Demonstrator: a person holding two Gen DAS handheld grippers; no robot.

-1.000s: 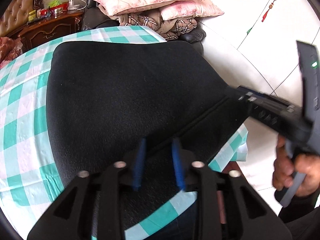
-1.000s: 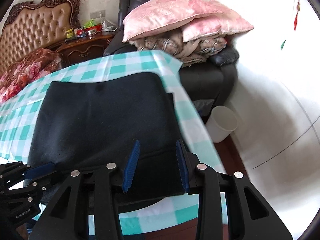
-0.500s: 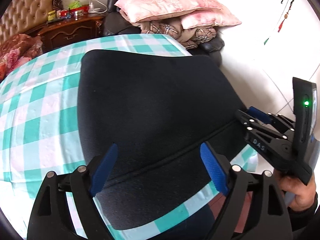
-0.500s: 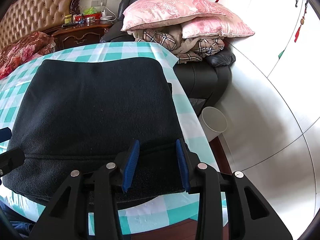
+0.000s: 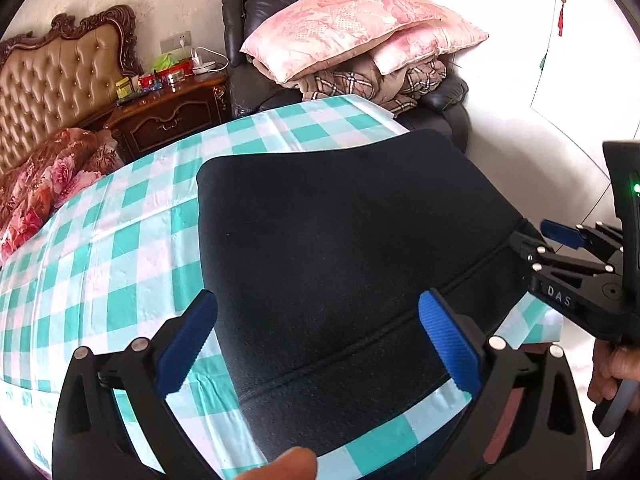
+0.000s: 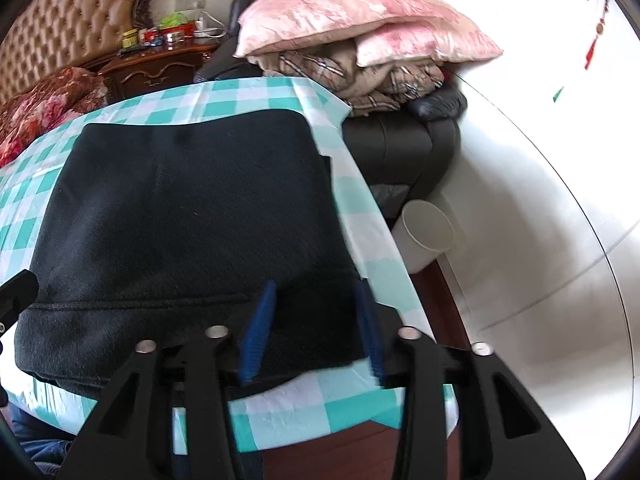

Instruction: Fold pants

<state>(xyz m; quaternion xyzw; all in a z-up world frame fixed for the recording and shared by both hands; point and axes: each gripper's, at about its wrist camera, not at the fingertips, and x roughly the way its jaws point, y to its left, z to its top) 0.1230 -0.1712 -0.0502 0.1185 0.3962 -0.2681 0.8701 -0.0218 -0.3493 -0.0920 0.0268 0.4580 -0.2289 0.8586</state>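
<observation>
The black pants [image 5: 340, 240] lie folded flat on the teal-and-white checked tablecloth [image 5: 120, 232], waistband at the near edge; they also show in the right wrist view [image 6: 192, 216]. My left gripper [image 5: 316, 344] is wide open and empty, raised over the waistband. My right gripper [image 6: 316, 332] hovers over the near right corner of the pants, its blue pads [image 6: 258, 332] parted and holding nothing. It also shows in the left wrist view [image 5: 568, 256] at the right edge.
A black armchair [image 6: 400, 144] piled with pink pillows [image 6: 352, 20] and blankets stands behind the table. A white bin [image 6: 426, 236] sits on the floor at the right. A wooden nightstand [image 5: 168, 112] and a bed with a tufted headboard [image 5: 52, 84] are far left.
My left gripper let go of the waistband, opened wide and pulled back and up. My right gripper opened a little and lifted slightly. The pants stay flat.
</observation>
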